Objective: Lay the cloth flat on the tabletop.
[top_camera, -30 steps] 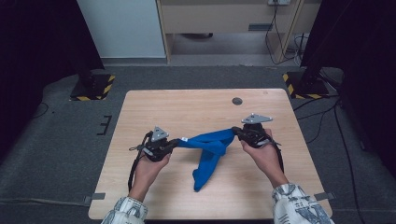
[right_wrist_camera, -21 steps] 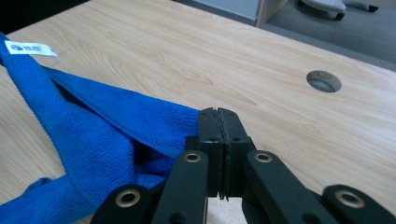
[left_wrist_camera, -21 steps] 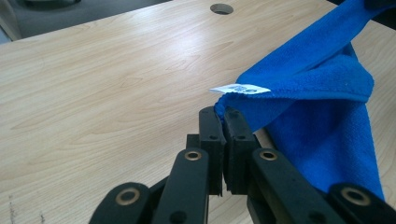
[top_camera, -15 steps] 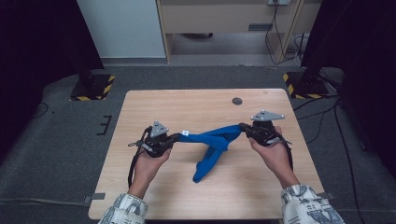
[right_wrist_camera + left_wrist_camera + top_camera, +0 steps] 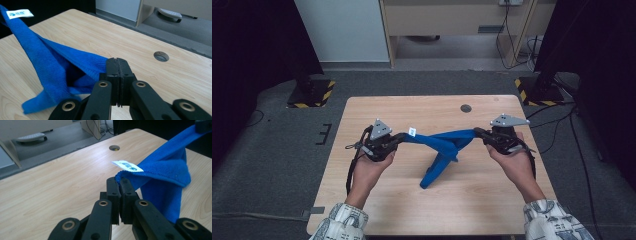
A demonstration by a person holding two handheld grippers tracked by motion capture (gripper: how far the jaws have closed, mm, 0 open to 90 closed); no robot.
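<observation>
A blue cloth (image 5: 442, 145) hangs stretched between my two grippers above the wooden table (image 5: 412, 107), its lower part trailing down to the tabletop. My left gripper (image 5: 401, 136) is shut on one corner, beside a small white label (image 5: 411, 131). My right gripper (image 5: 477, 133) is shut on the opposite corner. In the left gripper view the jaws pinch the cloth (image 5: 160, 175) just under the label (image 5: 127, 166). The right gripper view has the closed jaws clamped on the cloth's edge (image 5: 57, 67), with the label (image 5: 19, 13) at the far end.
A round cable hole (image 5: 466, 108) sits near the table's far edge. Black stands with yellow-striped bases (image 5: 312, 92) flank the table on the grey floor. A cabinet and cables stand beyond the table.
Both grippers have risen and moved apart, lifting the cloth's upper edge off the table and pulling it taut. The hanging part now trails lower down toward the table's middle.
</observation>
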